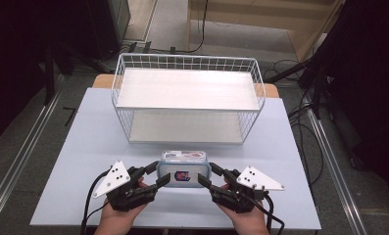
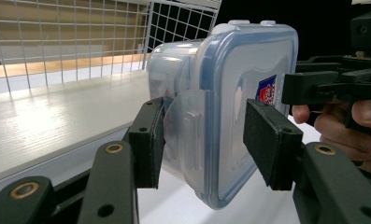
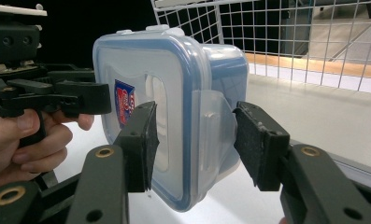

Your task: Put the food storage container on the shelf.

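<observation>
A clear plastic container with a blue-rimmed lid and a red-and-blue sticker stands on its side near the table's front edge, lid toward the person. My left gripper clasps its left end. In the left gripper view one pad presses the side latch and the other pad lies against the lid of the container. My right gripper holds the opposite end the same way. In the right gripper view, one pad is on the lid of the container and the other pad is at the latch flap.
A white wire rack with two pale shelves stands just behind the container, its open side facing the person. The light blue table has bare room left and right. Dark floor, rails and cables surround the table.
</observation>
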`<action>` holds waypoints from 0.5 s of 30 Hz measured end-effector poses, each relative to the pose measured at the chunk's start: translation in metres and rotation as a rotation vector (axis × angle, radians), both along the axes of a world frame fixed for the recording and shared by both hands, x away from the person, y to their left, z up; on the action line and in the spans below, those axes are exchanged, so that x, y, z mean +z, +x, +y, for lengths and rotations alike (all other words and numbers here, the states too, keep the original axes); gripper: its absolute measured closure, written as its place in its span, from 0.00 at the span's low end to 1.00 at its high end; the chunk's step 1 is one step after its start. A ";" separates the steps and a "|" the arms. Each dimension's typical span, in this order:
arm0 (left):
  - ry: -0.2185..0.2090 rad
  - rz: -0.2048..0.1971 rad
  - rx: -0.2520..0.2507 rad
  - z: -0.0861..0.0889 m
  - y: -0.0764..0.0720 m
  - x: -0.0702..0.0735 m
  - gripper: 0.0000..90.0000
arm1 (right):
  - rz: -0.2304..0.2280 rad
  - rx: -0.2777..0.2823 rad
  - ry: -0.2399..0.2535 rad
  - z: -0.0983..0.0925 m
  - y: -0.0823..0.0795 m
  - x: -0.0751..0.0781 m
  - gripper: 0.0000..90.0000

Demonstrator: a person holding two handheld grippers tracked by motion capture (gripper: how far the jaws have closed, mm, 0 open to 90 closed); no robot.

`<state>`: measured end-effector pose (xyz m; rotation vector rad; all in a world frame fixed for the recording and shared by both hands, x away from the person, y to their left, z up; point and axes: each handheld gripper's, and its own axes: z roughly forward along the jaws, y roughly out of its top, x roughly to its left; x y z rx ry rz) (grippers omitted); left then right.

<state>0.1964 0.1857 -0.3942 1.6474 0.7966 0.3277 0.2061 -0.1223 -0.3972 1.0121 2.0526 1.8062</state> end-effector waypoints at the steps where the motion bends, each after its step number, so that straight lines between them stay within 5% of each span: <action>1: 0.001 0.000 0.000 0.000 0.000 0.000 0.56 | 0.001 0.000 0.000 0.000 0.000 0.000 0.57; 8: -0.005 0.000 -0.001 -0.001 0.001 0.007 0.56 | 0.003 -0.002 0.007 -0.001 0.001 0.005 0.57; 15: -0.018 -0.042 -0.005 0.001 0.010 0.027 0.56 | -0.025 -0.006 0.027 0.000 0.008 0.021 0.57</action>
